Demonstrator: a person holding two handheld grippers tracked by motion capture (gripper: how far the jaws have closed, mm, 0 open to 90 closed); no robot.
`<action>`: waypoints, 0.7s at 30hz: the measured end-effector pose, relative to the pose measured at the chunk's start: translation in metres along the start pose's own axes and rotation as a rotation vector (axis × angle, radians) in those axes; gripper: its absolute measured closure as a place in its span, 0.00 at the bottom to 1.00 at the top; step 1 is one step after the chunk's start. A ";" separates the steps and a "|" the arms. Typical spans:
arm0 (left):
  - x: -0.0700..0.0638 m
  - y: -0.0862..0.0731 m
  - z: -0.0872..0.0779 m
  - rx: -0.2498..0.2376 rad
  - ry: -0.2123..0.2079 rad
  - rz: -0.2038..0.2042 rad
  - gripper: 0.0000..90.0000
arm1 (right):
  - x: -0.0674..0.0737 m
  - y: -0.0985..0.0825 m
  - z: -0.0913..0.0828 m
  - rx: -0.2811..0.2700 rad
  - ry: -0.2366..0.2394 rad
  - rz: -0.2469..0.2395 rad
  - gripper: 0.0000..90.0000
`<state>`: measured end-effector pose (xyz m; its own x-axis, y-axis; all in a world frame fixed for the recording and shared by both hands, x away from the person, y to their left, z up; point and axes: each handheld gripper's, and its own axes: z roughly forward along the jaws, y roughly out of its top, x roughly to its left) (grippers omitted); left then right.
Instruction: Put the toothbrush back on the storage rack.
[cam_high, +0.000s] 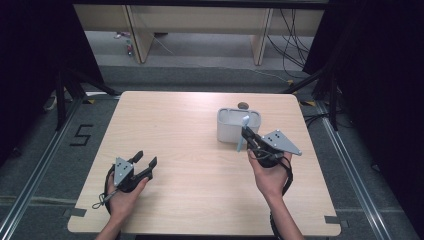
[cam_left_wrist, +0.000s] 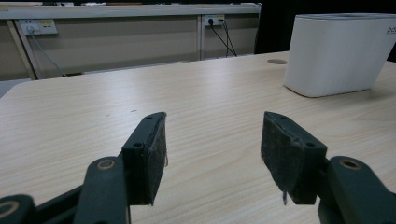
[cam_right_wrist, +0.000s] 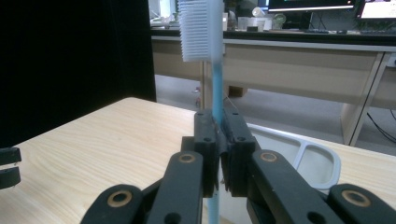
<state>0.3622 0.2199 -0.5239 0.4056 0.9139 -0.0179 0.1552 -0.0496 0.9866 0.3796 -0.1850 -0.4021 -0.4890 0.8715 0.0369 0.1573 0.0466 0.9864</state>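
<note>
Pale wood grain covers the tabletop (cam_high: 200, 150), and on it I count one container, one toothbrush and two grippers, one in each hand of the person.

One white holder (cam_high: 238, 125) stands on the far right part of the tabletop. It is a box with rounded corners and it has two compartments, divided by a wall; in the right gripper view its open rim (cam_right_wrist: 322, 158) shows just behind the fingers. What lies inside the compartments I cannot tell. Dark letters are printed near the upper edge of its side in the left gripper view (cam_left_wrist: 343, 53), but they are cut by the frame and I cannot read them.

One toothbrush (cam_right_wrist: 215, 93) has a light blue handle and white bristles. The right gripper (cam_high: 248, 137) has its fingers (cam_right_wrist: 205, 140) clamped together on the handle and holds the brush upright, bristles at the top, directly at the near side of the holder. In the high view the brush (cam_high: 243, 132) stands against the front wall of the holder.

The left gripper (cam_high: 146, 161) rests on the near left part of the tabletop, well apart from the holder. Its two fingers (cam_left_wrist: 147, 154) stand wide apart, with bare wood between them.

One small dark round mark (cam_high: 243, 105) lies on the tabletop just behind the holder. On the floor at the left, black tape forms the figure 5 (cam_high: 81, 135).
</note>
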 end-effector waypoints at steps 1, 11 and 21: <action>0.000 0.000 0.000 -0.001 -0.001 -0.001 0.45 | 0.000 0.001 0.000 -0.006 0.002 0.007 0.96; 0.000 0.000 0.000 -0.001 -0.001 -0.003 0.45 | -0.010 0.009 -0.001 -0.032 -0.013 0.010 0.96; 0.001 -0.001 0.001 -0.021 -0.008 -0.003 0.45 | -0.016 0.015 -0.001 -0.034 -0.039 0.014 0.96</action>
<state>0.3637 0.2199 -0.5248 0.4119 0.9110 -0.0222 0.1374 -0.0380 0.9898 0.3889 -0.1986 -0.3878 -0.4530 0.8904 0.0453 0.1342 0.0179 0.9908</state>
